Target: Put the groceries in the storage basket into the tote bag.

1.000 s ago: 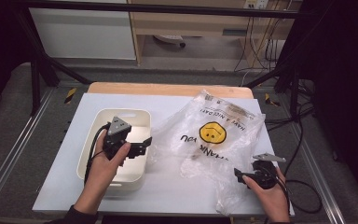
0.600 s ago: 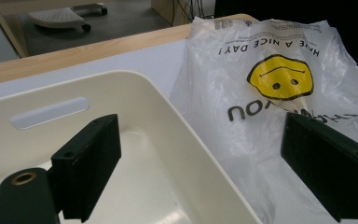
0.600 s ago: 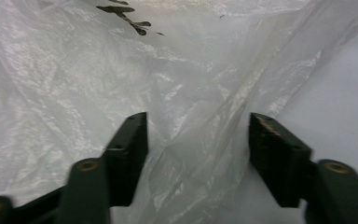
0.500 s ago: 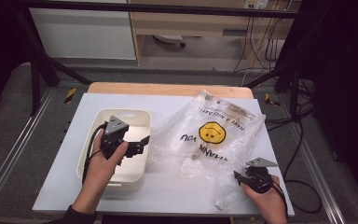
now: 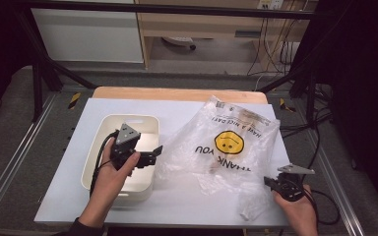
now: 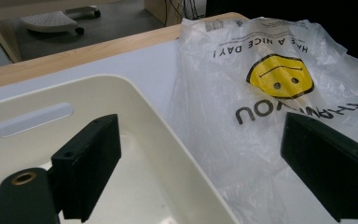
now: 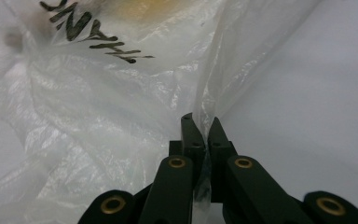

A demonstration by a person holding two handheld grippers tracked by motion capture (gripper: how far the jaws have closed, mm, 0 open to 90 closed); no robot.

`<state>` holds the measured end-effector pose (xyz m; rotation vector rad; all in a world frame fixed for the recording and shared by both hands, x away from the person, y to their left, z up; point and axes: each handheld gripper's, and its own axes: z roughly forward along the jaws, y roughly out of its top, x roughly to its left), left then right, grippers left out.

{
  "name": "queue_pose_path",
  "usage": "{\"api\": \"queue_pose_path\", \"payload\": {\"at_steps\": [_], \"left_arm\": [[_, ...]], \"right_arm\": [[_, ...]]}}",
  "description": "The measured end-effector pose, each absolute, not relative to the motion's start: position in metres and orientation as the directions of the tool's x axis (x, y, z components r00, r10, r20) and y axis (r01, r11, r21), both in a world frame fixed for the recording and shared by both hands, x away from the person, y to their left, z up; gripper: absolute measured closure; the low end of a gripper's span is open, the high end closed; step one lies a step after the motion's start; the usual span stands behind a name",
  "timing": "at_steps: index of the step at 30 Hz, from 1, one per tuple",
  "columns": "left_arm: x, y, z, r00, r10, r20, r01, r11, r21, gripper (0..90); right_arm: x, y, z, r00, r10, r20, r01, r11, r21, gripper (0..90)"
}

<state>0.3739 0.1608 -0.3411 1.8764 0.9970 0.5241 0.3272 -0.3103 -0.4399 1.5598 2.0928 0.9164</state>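
Bag (image 5: 229, 147), clear plastic, printed with a yellow smiley and "THANK YOU / HAVE A NICE DAY!": we log it spread over the table (image 5: 187, 206) at about 3 o'clock from the tray, its print upside down in the high view. Right gripper (image 5: 275, 183): at 5 o'clock of the bag's spread, jaws just drawn together and clenched on a fold of the bag's edge. The right gripper view (image 7: 204, 126) gives us what the overhead cannot: film pinched between the two black tips and running up from them in a taut crease. Left gripper (image 5: 152, 153): held over the right rim of the white tray (image 5: 123, 123), jaws spread wide and grasping nothing. In the left gripper view (image 6: 214, 172) we note one jaw over the tray's hollow, the other over the bag; the tray's slotted handle shows here at 10 o'clock. We see the person's hands at 6 o'clock in the high view.
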Motion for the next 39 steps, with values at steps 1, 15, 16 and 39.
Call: {"api": "queue_pose_path", "payload": {"at_steps": [1, 15, 16, 39], "left_arm": [[0.373, 0.159, -0.341, 0.584, 0.810, -0.047, 0.419, -0.251, 0.872, 11.9], [0.353, 0.115, -0.345, 0.651, 0.759, -0.012, 0.390, -0.321, 0.863, 11.8], [0.350, 0.109, -0.347, 0.658, 0.753, -0.006, 0.386, -0.330, 0.861, 11.8], [0.354, 0.041, -0.415, 0.605, 0.795, -0.047, 0.497, -0.331, 0.802, 14.1]], "right_arm": [[0.327, -0.314, -0.440, -0.310, 0.947, 0.078, 0.702, 0.173, 0.691, 90.0], [0.339, -0.349, -0.438, -0.195, 0.980, 0.024, 0.672, 0.116, 0.732, 90.0], [0.339, -0.349, -0.438, -0.193, 0.981, 0.025, 0.670, 0.113, 0.733, 90.0], [0.341, -0.359, -0.438, -0.171, 0.985, 0.027, 0.642, 0.091, 0.761, 90.0]]}}
